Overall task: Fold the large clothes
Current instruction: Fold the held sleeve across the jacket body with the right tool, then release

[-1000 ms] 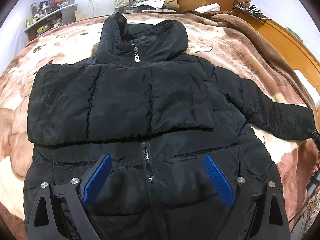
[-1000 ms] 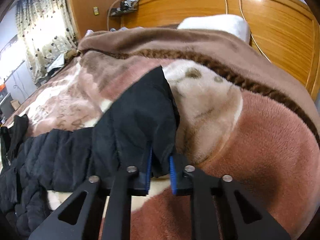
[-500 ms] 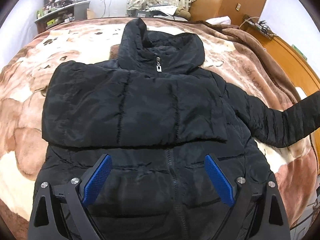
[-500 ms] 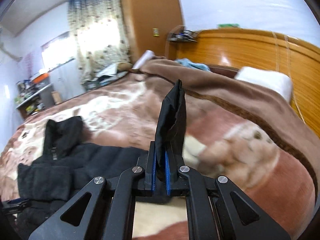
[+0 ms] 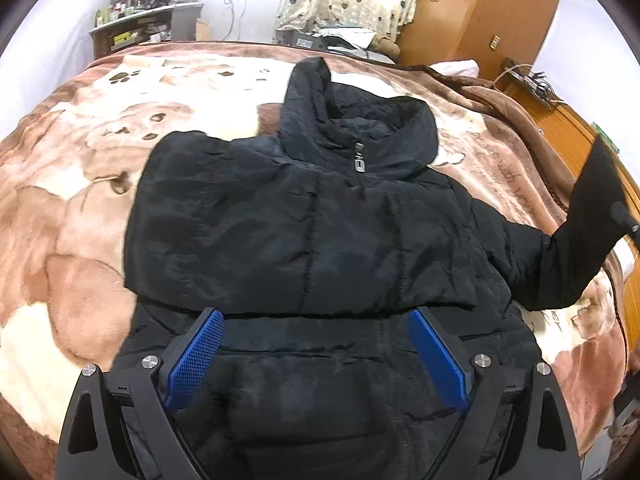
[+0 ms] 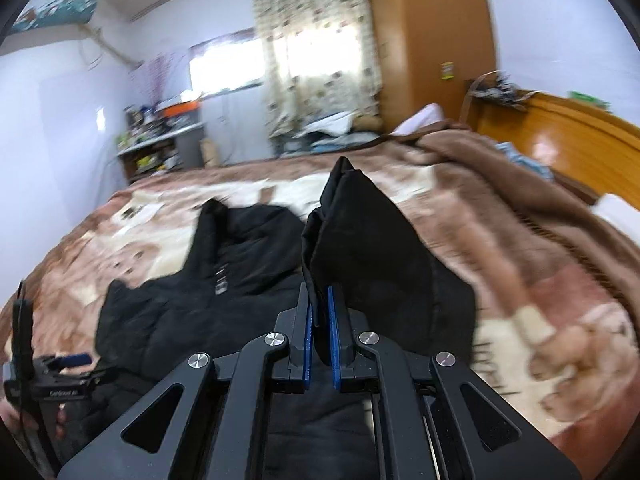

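Note:
A black puffer jacket point(image 5: 304, 240) lies face up on the bed, zipped, its hood point(image 5: 352, 120) pointing away. One sleeve is folded flat across the chest. My left gripper point(image 5: 316, 352) hovers open over the jacket's lower front, nothing between its blue pads. The other sleeve point(image 5: 576, 240) is lifted off the bed at the right, its cuff point(image 6: 360, 232) standing up between the pads of my right gripper point(image 6: 319, 320), which is shut on it. In the right wrist view the jacket point(image 6: 200, 288) lies to the left, and the left gripper point(image 6: 60, 368) shows at the far left edge.
A brown plush blanket point(image 5: 80, 200) with a bear print covers the bed. A wooden headboard point(image 6: 560, 136) and white pillow point(image 6: 616, 208) are at the right. A cluttered shelf point(image 5: 140, 28), a curtained window point(image 6: 312, 48) and a wooden wardrobe point(image 5: 480, 12) stand beyond the bed.
My right gripper has risen with the sleeve cuff and swung toward the jacket's body. The sleeve now stands up off the blanket. My left gripper has drifted across the jacket, staying open.

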A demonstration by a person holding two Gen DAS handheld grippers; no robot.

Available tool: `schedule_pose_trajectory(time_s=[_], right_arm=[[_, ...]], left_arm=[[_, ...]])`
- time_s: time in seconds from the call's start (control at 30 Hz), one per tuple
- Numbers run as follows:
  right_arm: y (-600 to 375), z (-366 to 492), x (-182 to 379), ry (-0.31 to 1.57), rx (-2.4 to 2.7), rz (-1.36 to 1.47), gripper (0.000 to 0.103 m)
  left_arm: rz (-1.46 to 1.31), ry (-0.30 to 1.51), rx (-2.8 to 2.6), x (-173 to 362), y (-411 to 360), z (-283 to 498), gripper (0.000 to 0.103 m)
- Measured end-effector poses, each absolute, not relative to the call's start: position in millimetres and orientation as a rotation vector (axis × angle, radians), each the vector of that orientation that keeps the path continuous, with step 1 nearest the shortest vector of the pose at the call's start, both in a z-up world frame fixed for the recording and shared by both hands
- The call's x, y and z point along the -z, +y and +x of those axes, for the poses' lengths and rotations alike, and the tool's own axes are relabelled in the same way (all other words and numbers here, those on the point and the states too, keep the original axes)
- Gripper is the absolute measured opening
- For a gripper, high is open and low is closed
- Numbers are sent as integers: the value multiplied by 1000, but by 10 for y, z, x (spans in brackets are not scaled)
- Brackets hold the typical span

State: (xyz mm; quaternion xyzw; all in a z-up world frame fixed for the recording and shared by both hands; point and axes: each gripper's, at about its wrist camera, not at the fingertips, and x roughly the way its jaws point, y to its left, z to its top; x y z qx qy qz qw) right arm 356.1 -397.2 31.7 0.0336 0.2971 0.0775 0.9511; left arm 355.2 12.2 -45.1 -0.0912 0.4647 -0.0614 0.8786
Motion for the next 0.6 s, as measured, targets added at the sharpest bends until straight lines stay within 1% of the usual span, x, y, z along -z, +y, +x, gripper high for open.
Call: schedule_pose_trajectory(time_s=[0.27,0.5,0.53,0.57,0.6], right_arm=[[-3155,3876,145,719,-342,101,7],[-2748,4035,409,808,-403,99,8],[-2728,4038,438,818,-412,107,11],[-2720,4044,455,824,-424,119,19],[-2743,4038,464,828,-427,135,25]], left_arm=[[-238,979,66,523,500,3564,94],[-262,983,40,569,706,3569,94],[-267,984,43,571,711,3570,94],[-273,987,48,576,718,3575,94],[-276,989,48,579,724,3579,94]])
